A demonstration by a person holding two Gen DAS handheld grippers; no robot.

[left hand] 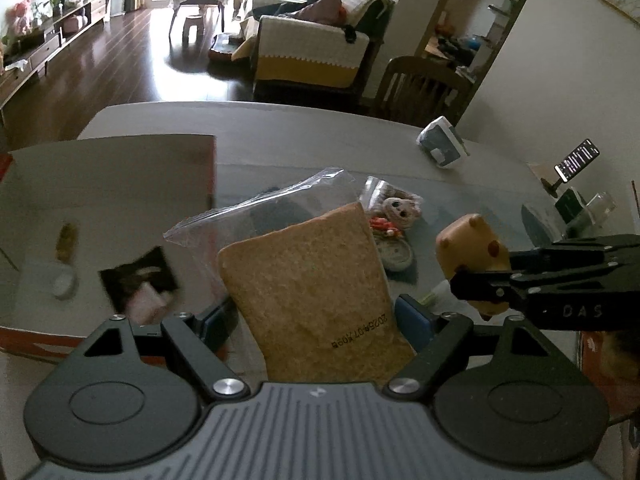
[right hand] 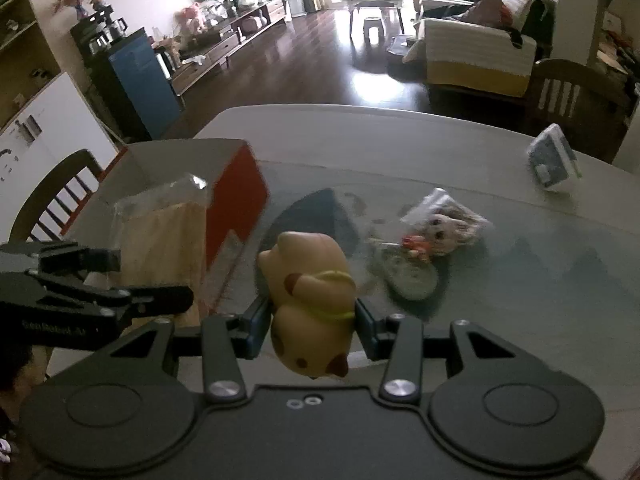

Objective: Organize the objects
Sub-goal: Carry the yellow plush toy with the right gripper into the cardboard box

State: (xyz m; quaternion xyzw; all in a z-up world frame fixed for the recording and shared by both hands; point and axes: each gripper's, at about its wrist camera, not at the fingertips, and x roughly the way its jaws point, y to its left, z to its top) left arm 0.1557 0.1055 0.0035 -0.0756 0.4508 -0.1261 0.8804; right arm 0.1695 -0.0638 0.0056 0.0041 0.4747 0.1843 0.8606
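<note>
Holding two things at once above the tabletop [left hand: 280,128]. My left claw [left hand: 316,320] is closed on a bagged slice of toast [left hand: 312,288], pinched low at the bottom edge, so most of the slice stands up past the pads with the clear zip bag [left hand: 256,216] flaring behind it. Judgement: very light, soft, easily crushed; the film is slick, so a gentle hold low on the slice itself seems right, not on loose plastic.

My right claw [right hand: 314,320] is clamped on a small tan dog figure [right hand: 310,300] with brown spots and a yellow collar, gripped across its middle, head end hanging toward me. It looks like smooth rubbery plastic: light, rounded, likely to twist or squirt out if squeezed off-centre.

The red-sided open box [left hand: 120,208] sits to my left, just beside the toast; a few small items already lie inside. On the glass ahead: a bagged doll [right hand: 444,228] and a round flat piece [right hand: 408,280], not yet picked.
</note>
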